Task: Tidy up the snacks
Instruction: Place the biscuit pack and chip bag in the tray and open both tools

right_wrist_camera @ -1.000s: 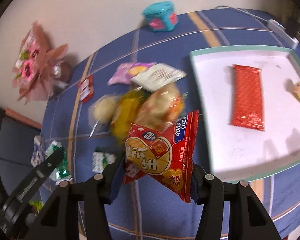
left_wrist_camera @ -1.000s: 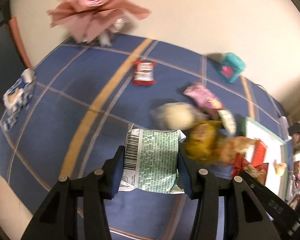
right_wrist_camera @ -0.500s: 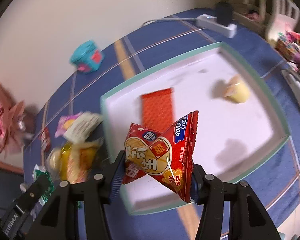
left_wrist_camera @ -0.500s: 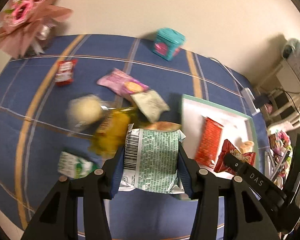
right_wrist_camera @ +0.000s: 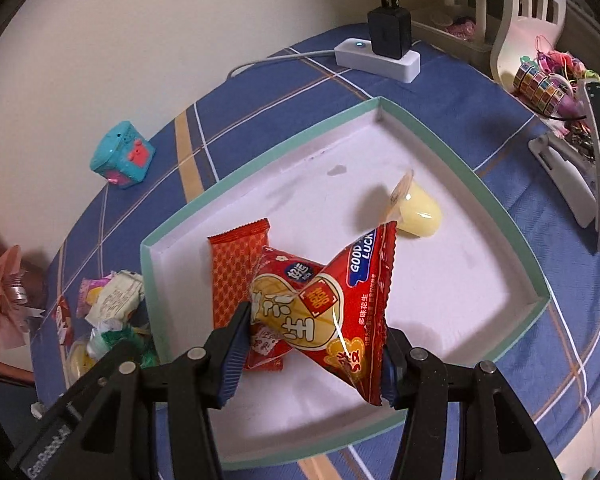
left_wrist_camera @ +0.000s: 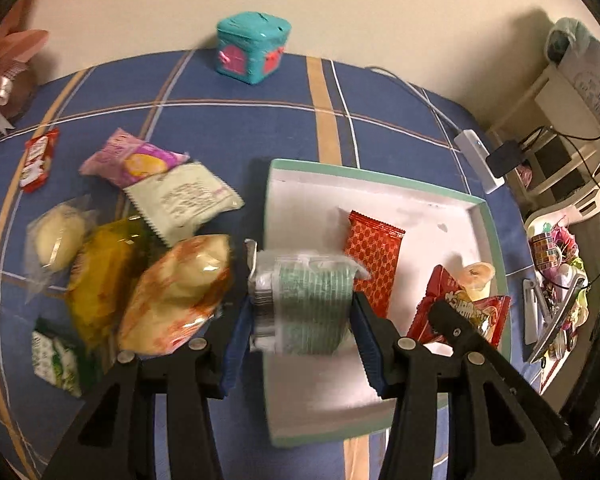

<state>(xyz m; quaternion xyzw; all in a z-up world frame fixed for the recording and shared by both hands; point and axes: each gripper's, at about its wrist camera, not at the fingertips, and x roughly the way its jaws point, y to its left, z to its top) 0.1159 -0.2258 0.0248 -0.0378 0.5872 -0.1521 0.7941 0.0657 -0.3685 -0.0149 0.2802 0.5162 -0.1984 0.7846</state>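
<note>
Left wrist view, green packet: the green-and-white snack packet (left_wrist_camera: 306,308) shows fine green print on white and a barcode strip at its left edge; its outline is motion-blurred.
Left gripper: the left gripper (left_wrist_camera: 300,336) has its blue-padded jaws spread wider than the packet, and whether the pads touch its sides I cannot tell through the blur.
Green packet position: over the left edge of the tray (left_wrist_camera: 486,216), partly above the white floor.
Right wrist view, peanut bag: the red peanut bag (right_wrist_camera: 332,304) is glossy, with a yellow peanut picture, large Chinese characters and a blue corner reading "GOOD LUCK"; it is twisted at the middle.
Right gripper: the right gripper (right_wrist_camera: 312,354) is closed on the peanut bag, both pads pressed into it.
Peanut bag position: held above the near part of the tray's white floor.
Tray: shallow, white inside, with a mint-green rim.
Tray contents: a flat orange-red patterned wrapper (right_wrist_camera: 236,264) lies at the left; a pale yellow jelly cup (right_wrist_camera: 418,214) lies on its side toward the far right.
Loose snacks: left of the tray sit an orange-tinted bun pack (left_wrist_camera: 176,294), a yellow pack (left_wrist_camera: 100,276), a white packet (left_wrist_camera: 184,200), a pink packet (left_wrist_camera: 134,160), a clear-wrapped pale bun (left_wrist_camera: 58,236), a small green packet (left_wrist_camera: 58,360) and a small red sachet (left_wrist_camera: 38,158).
Surface: blue plaid tablecloth (left_wrist_camera: 236,120).
Beyond: a teal toy box (left_wrist_camera: 252,50) by the wall; a white power strip (right_wrist_camera: 378,60) with a black adapter.
</note>
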